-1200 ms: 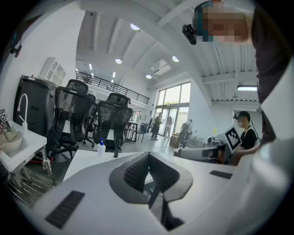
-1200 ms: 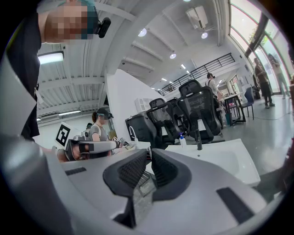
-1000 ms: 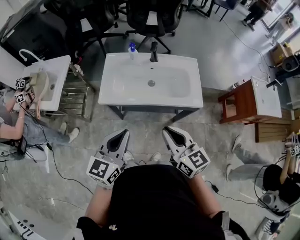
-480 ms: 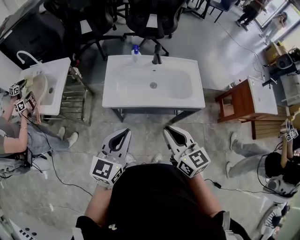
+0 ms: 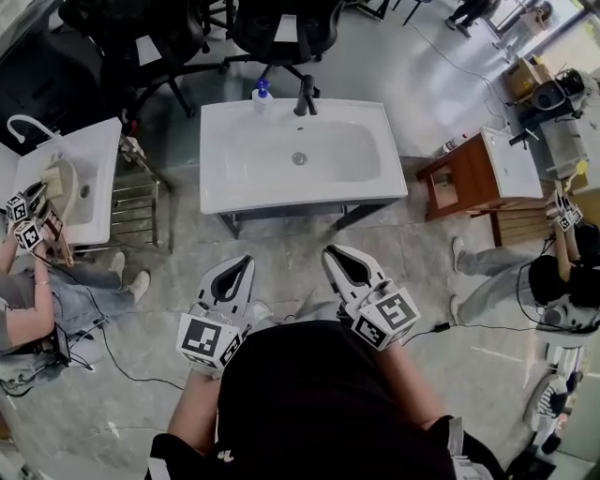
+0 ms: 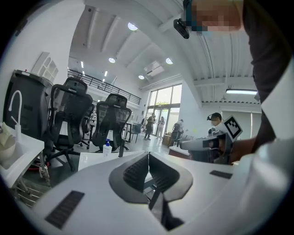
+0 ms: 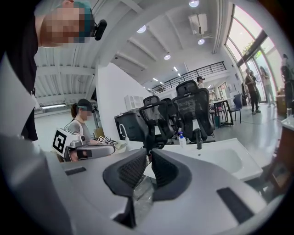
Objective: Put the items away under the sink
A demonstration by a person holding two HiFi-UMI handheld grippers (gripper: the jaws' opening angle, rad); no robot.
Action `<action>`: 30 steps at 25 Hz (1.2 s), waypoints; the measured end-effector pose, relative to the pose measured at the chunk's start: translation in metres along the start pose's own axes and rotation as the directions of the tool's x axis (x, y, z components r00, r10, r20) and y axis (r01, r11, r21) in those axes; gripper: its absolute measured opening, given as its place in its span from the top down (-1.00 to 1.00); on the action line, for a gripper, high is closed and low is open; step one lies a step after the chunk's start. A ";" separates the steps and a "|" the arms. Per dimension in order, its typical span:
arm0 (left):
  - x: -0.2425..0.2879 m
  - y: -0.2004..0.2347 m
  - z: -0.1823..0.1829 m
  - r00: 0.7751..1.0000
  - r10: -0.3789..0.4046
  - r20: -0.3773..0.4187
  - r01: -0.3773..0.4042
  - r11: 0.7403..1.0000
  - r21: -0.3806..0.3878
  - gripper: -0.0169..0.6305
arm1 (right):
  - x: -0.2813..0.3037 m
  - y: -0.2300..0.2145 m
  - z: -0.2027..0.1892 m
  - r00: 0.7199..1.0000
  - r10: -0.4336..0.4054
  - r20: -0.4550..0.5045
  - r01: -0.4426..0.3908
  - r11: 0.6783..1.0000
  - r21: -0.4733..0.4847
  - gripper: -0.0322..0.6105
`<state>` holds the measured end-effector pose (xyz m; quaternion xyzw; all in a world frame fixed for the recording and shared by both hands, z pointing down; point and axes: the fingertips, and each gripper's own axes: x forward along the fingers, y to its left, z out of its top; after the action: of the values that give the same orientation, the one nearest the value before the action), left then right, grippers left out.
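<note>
You hold two grippers: left gripper (image 5: 242, 264), right gripper (image 5: 330, 253). One marker cube on each, so two cubes.

Three sinks in head view:
- one big white sink (image 5: 234, 192) in middle
- one small sink (image 5: 108, 169) at left
- one small sink on wooden cabinet (image 5: 511, 169) at right

One soap bottle with blue top (image 5: 260, 97).

Two taps easy to see: one black tap (image 5: 305, 94), one white curved tap (image 5: 23, 127).

At least two black office chairs (image 5: 281, 28).

Two other people close by: one person at left (image 5: 37, 300), one person at right (image 5: 553, 281).

The left tool (image 5: 243, 265) and right tool (image 5: 333, 254) are light-grey tapered shells with black ribbed pads (image 6: 135, 173) and black-and-white marker cubes (image 5: 208, 342). Black top (image 5: 319, 403), lower centre.
</note>
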<state>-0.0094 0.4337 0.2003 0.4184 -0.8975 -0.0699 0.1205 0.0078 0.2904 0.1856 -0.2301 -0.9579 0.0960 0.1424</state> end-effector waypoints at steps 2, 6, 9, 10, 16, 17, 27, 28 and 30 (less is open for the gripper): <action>0.003 0.001 -0.003 1.000 -0.014 -0.010 0.014 1.000 -0.004 0.88 | -0.001 -0.003 -0.005 1.000 -0.014 -0.001 0.014 1.000 0.015 0.73; 0.017 0.002 -0.004 0.999 -0.028 -0.021 0.028 1.000 -0.006 0.88 | 0.000 -0.018 0.001 0.999 -0.045 -0.002 0.045 0.999 0.005 0.73; 0.035 0.007 0.000 0.999 -0.023 -0.032 0.024 1.000 0.003 0.88 | 0.003 -0.037 0.008 0.998 -0.055 0.006 0.055 0.998 0.013 0.73; 0.042 0.009 0.003 0.999 -0.019 -0.036 0.019 1.000 0.007 0.88 | 0.005 -0.045 0.011 0.998 -0.055 0.009 0.055 0.998 0.018 0.73; 0.095 0.011 0.019 0.999 0.036 -0.024 -0.035 0.999 0.019 0.88 | 0.015 -0.103 0.030 0.999 -0.033 0.023 0.033 0.999 0.028 0.73; 0.104 0.011 0.021 0.998 0.051 -0.023 -0.051 0.999 0.018 0.88 | 0.016 -0.114 0.032 0.999 -0.027 0.025 0.026 0.999 0.031 0.73; 0.185 0.019 0.030 0.976 0.217 -0.024 -0.217 0.976 -0.018 0.88 | 0.028 -0.207 0.054 0.999 0.040 0.030 -0.041 0.998 0.055 0.73; 0.191 0.020 0.030 0.971 0.236 -0.029 -0.236 0.972 -0.018 0.88 | 0.028 -0.215 0.056 0.999 0.044 0.029 -0.045 0.997 0.059 0.73; 0.201 0.022 0.029 0.962 0.272 -0.038 -0.273 0.962 -0.017 0.88 | 0.028 -0.230 0.057 0.998 0.051 0.032 -0.053 0.996 0.076 0.73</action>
<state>-0.1584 0.2936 0.2093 0.2909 -0.9434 -0.0551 0.1493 -0.1297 0.0956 0.1957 -0.2479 -0.9492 0.1397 0.1343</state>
